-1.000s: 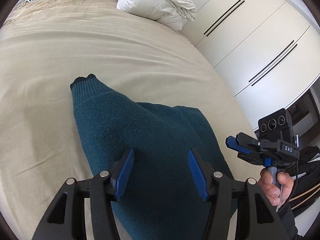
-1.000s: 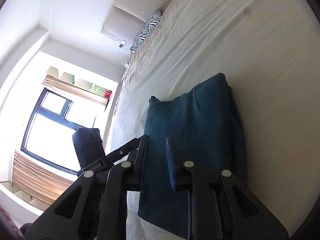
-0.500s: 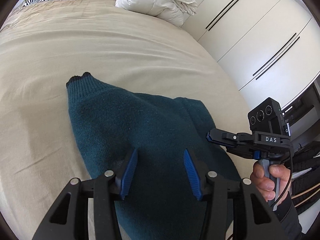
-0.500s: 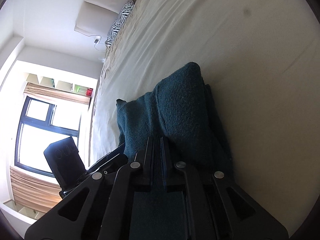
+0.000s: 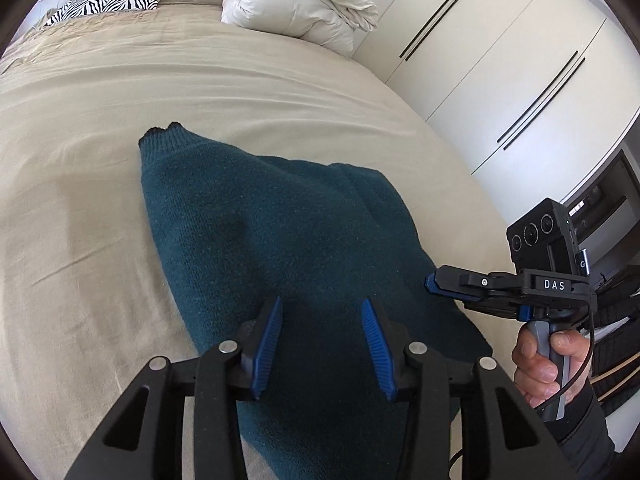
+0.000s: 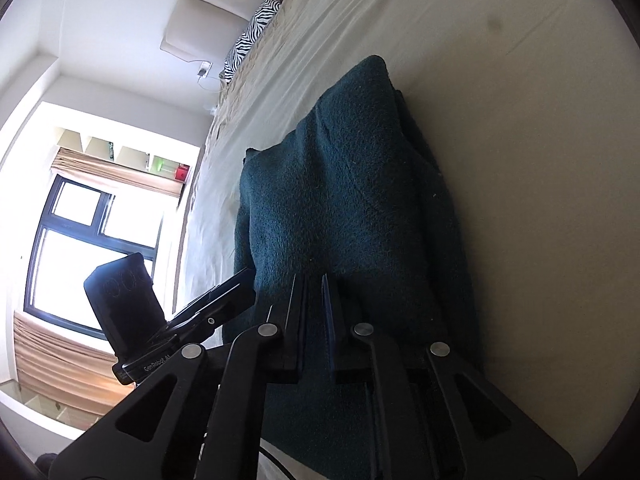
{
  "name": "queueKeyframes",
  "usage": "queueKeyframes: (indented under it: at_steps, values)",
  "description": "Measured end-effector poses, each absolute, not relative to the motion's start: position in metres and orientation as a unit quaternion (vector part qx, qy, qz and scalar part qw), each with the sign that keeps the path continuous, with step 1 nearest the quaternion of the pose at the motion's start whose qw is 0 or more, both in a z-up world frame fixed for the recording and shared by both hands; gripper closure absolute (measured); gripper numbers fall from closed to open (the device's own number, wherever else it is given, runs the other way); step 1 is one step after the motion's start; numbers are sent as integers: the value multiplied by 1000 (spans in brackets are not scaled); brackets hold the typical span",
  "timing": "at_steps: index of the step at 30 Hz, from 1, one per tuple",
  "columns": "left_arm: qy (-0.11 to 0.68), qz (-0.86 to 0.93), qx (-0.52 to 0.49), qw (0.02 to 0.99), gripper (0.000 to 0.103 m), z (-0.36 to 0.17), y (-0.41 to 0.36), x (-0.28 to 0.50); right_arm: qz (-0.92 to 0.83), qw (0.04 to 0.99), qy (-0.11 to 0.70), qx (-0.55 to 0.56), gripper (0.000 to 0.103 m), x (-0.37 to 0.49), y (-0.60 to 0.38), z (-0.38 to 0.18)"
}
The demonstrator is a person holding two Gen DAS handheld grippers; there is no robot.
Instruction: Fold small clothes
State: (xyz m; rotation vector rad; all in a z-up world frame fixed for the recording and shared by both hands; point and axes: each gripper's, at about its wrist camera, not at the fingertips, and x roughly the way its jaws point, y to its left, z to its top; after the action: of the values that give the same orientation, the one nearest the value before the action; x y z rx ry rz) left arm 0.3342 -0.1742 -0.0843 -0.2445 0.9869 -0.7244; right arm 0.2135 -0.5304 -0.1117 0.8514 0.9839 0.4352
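Note:
A dark teal knit sweater (image 5: pixel 280 240) lies folded on the beige bed sheet (image 5: pixel 80 240), its ribbed cuff (image 5: pixel 162 140) pointing toward the headboard. My left gripper (image 5: pixel 320 316) is open, its blue pads just above the sweater's near end, holding nothing. My right gripper (image 5: pixel 430 282) comes in from the right at the sweater's right edge. In the right wrist view the right gripper (image 6: pixel 314 284) has its jaws nearly closed with only a narrow slit, over the sweater (image 6: pixel 360 200); whether it pinches fabric is not clear.
A white folded duvet (image 5: pixel 300 4) and a zebra-print pillow (image 5: pixel 104 4) lie at the head of the bed. White wardrobe doors (image 5: pixel 500 80) stand along the right side. A window (image 6: pixel 80 240) shows past the bed's left side.
The left gripper narrowed somewhat and stayed over the sweater's near end. The right gripper moved in to the sweater's right edge and closed from a wider gap to a slit.

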Motion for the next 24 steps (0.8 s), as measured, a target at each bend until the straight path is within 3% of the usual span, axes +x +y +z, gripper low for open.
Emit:
queueKeyframes:
  at_steps: [1, 2, 4, 10, 14, 15, 16, 18, 24]
  values:
    - [449, -330, -132, 819, 42, -77, -163, 330, 197, 784, 447, 383, 77, 208, -535, -101]
    - [435, -320, -153, 828, 30, -72, -150, 326, 189, 792, 442, 375, 60, 203, -541, -93]
    - [424, -311, -189, 829, 22, -69, -132, 323, 173, 804, 437, 365, 38, 194, -559, -79]
    - [510, -321, -214, 769, 22, -114, -141, 340, 141, 760, 519, 365, 38, 212, -582, -112]
    - [540, -311, -220, 751, 19, -133, -153, 347, 154, 750, 523, 374, 40, 225, -577, -125]
    - [540, -309, -223, 751, 19, -133, -153, 349, 160, 748, 523, 376, 41, 227, -575, -127]
    - [542, -306, -221, 751, 20, -132, -155, 350, 166, 742, 529, 376, 49, 232, -572, -129]
    - [547, -299, -204, 755, 25, -132, -159, 350, 164, 738, 548, 357, 56, 245, -559, -136]
    - [552, -290, -191, 758, 54, -127, -161, 349, 137, 757, 557, 312, 75, 260, -538, -131]
